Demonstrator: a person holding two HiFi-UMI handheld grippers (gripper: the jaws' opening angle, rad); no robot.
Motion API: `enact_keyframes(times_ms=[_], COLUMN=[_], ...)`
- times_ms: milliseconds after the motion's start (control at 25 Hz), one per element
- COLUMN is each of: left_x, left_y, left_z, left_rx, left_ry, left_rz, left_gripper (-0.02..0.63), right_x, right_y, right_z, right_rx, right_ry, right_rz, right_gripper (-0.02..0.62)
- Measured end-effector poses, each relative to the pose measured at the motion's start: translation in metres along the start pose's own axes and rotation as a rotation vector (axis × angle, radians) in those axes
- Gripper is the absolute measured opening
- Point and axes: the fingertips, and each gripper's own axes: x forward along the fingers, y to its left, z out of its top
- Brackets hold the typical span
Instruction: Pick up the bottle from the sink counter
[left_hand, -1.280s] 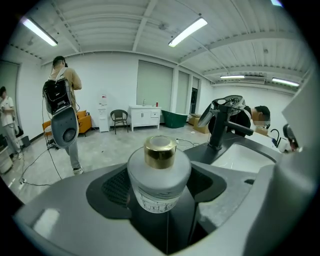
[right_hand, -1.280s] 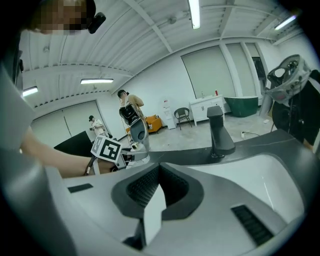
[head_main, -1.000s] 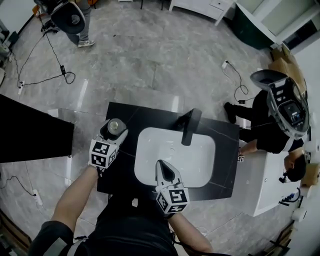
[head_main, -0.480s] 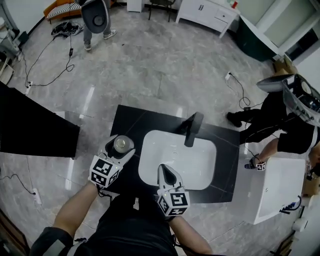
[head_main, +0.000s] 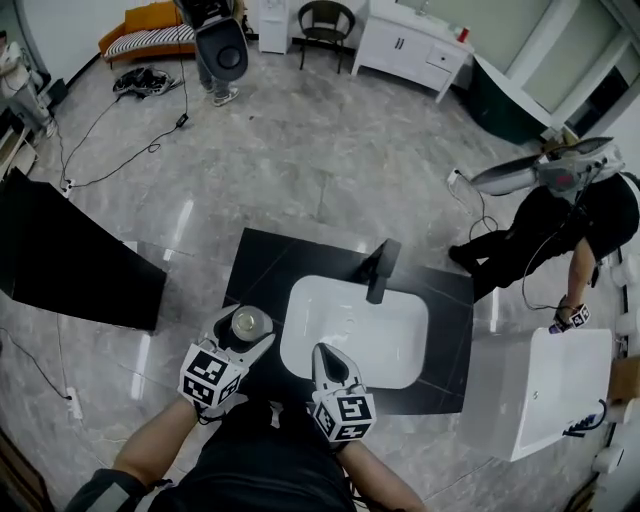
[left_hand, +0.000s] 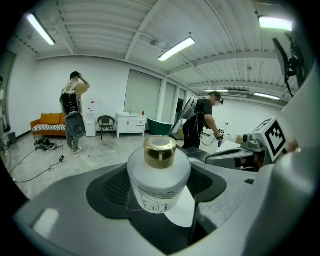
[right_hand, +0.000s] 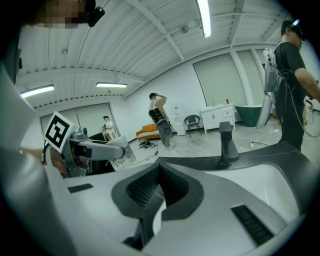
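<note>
Glass is the likely material of the bottle (left_hand: 158, 175): a squat round body in frosted white, so it is probably heavy for its bulk, stiff, breakable if knocked on stone, and rather slick. The straight side wall below the shoulder looks like the safest place to take hold, since the short neck offers little to grip. That is where the left gripper (head_main: 243, 332) has it: in the left gripper view both dark ribbed pads press on opposite sides of the body, with the bottle upright between them. A shiny gold cap (left_hand: 160, 151) sits on top, and a fine line drawing (left_hand: 150, 202) runs round the lower part.

In the head view the bottle shows at lower centre-left, over the left end of the black counter (head_main: 448, 310), just beside the white sink (head_main: 370, 335). Whether its base is off the counter cannot be told.

Further right, near the front rim of the sink, the right gripper (head_main: 326, 356) has its jaws drawn together with nothing between them. A dark faucet (head_main: 380, 268) stands at the back of the sink, above centre in the frame.
</note>
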Motion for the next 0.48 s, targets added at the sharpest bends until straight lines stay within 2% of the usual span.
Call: enact_keyframes(times_ms=[240,480], left_x=[-0.023,-0.040], left_y=[-0.012,-0.028], left_z=[0.015,0.021], left_rx=[0.026,0.017], left_ry=[-0.024,-0.024], left_rz=[-0.004,-0.029], left_gripper=[0.334,0.334], right_x=[-0.006,-0.014], right_y=[0.013,0.020], right_z=[0.010,0.020], right_rx=[-0.016,-0.014], right_ry=[-0.018,-0.036], right_rz=[0.030,0.053], right_gripper=[0.006,0.006])
